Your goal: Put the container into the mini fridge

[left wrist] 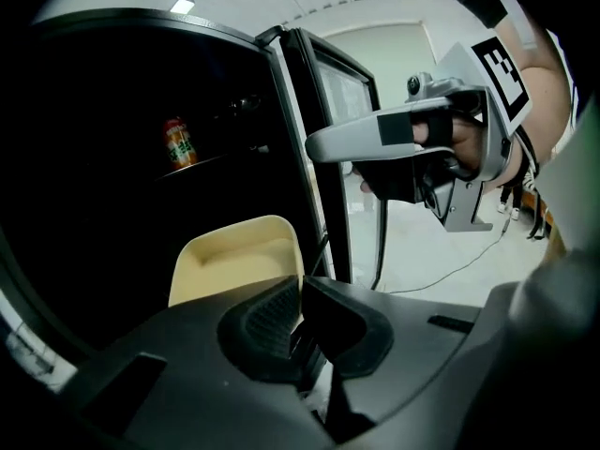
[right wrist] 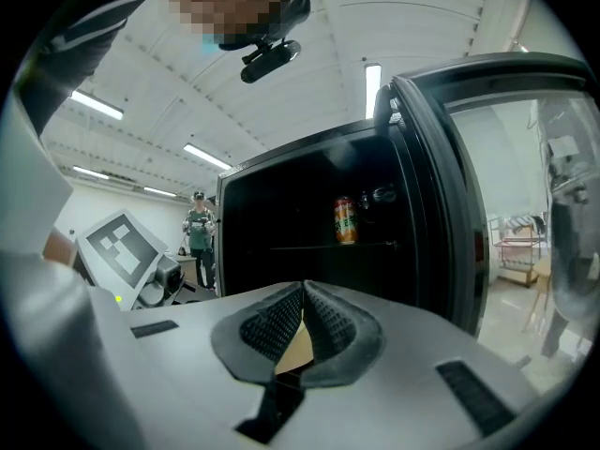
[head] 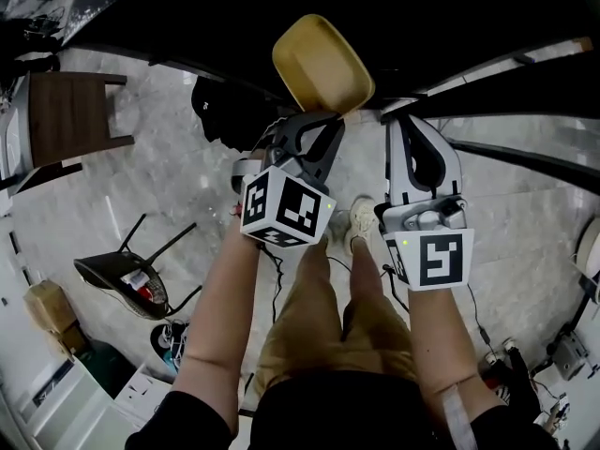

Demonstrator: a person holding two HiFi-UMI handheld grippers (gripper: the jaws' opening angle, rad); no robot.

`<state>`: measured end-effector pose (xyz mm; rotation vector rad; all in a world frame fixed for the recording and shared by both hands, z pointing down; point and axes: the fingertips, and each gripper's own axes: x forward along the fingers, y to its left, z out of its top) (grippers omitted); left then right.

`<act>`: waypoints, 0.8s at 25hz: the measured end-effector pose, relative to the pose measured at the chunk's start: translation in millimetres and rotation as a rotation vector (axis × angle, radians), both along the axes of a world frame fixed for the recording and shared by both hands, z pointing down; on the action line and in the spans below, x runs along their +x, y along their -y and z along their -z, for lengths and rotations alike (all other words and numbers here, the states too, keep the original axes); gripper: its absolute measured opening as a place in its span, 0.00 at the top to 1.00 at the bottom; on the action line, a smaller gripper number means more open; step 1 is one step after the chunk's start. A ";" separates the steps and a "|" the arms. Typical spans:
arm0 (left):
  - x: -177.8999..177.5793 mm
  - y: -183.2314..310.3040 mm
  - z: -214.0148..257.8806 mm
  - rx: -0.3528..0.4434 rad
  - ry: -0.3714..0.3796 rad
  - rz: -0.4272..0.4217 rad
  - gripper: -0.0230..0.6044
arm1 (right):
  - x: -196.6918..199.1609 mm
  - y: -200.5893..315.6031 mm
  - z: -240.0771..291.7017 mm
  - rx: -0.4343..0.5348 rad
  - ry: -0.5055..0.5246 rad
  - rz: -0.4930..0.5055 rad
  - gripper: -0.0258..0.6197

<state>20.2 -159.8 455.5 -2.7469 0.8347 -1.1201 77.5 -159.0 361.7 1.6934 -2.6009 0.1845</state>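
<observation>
Step in hand: carrying the load in to the appliance.

1. My left gripper is clamping the near rim of the tan plastic container. In the left gripper view both pads are pressing on that rim from either side, and the container is tilting up and away from the gripper.
2. The container is hanging in the air in front of the open mini fridge. It is not resting on anything yet.
3. My right gripper is hovering just beside the left one. Its jaws are lying together in the right gripper view. A tan sliver is showing in the gap behind the pads, and I cannot identify it, so I am treating this gripper as empty.
4. The glass door is standing open on the right side of the cabinet.
5. Inside, an orange drink can is standing on the upper shelf.

Next move, as I am judging it: I am planning to level the container, advance it past the door frame into the dark space below the can's shelf, lower it until it is bearing on a surface, and only then release. The interior is dim, so I am expecting to approach slowly and keep the right gripper out of the opening.
</observation>
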 end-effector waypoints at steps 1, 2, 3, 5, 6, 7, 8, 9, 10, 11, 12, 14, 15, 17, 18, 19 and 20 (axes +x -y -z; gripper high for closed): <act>-0.2 2.4 -1.6 -0.002 0.013 -0.013 0.91 | -0.1 1.1 -1.0 -0.003 0.000 -0.001 0.91; 0.2 4.4 -2.6 -0.004 0.024 -0.026 0.91 | -0.1 2.2 -1.6 -0.006 0.001 -0.002 0.91; 1.3 6.0 -3.1 -0.004 0.033 -0.040 0.91 | 0.0 3.0 -1.8 -0.009 0.002 -0.003 0.91; 5.5 7.0 -3.1 -0.001 0.050 -0.076 0.91 | 0.8 2.9 -1.5 -0.015 0.005 -0.004 0.91; 8.0 6.9 -3.4 0.000 0.061 -0.096 0.91 | 1.6 2.0 -1.1 -0.019 0.006 -0.004 0.91; 10.1 6.9 -4.3 0.003 0.075 -0.114 0.91 | 2.5 0.8 -0.9 -0.024 0.007 -0.004 0.91; 11.6 7.5 -5.8 0.007 0.093 -0.130 0.91 | 3.6 -0.1 -0.8 -0.027 0.008 -0.004 0.91; 12.7 8.7 -7.8 0.009 0.112 -0.145 0.91 | 4.7 -0.3 -0.8 -0.030 0.008 -0.005 0.91; 13.4 9.9 -9.8 0.009 0.131 -0.159 0.91 | 5.6 0.1 -1.0 -0.032 0.007 -0.005 0.91; 13.9 10.8 -12.1 0.004 0.151 -0.175 0.91 | 6.3 0.7 -1.3 -0.034 0.006 -0.005 0.91; 14.3 11.0 -14.5 -0.004 0.172 -0.193 0.91 | 6.8 1.4 -1.6 -0.037 0.006 -0.005 0.91; 15.0 10.9 -19.4 -0.019 0.210 -0.231 0.91 | 7.2 1.6 -2.4 -0.041 0.004 -0.005 0.91; 15.1 11.5 -21.8 -0.025 0.227 -0.244 0.91 | 7.4 1.3 -2.9 -0.042 0.003 -0.005 0.91; 13.4 14.5 -26.7 -0.034 0.261 -0.256 0.91 | 7.6 0.7 -3.9 -0.045 0.003 -0.006 0.91; 11.6 16.9 -29.0 -0.039 0.277 -0.257 0.91 | 7.2 0.7 -4.2 -0.046 0.003 -0.005 0.91; 9.7 19.5 -31.4 -0.044 0.291 -0.256 0.91 | 6.5 0.9 -4.5 -0.047 0.003 -0.004 0.91; 7.7 22.2 -34.0 -0.047 0.305 -0.256 0.91 | 5.9 1.3 -4.6 -0.047 0.001 -0.004 0.91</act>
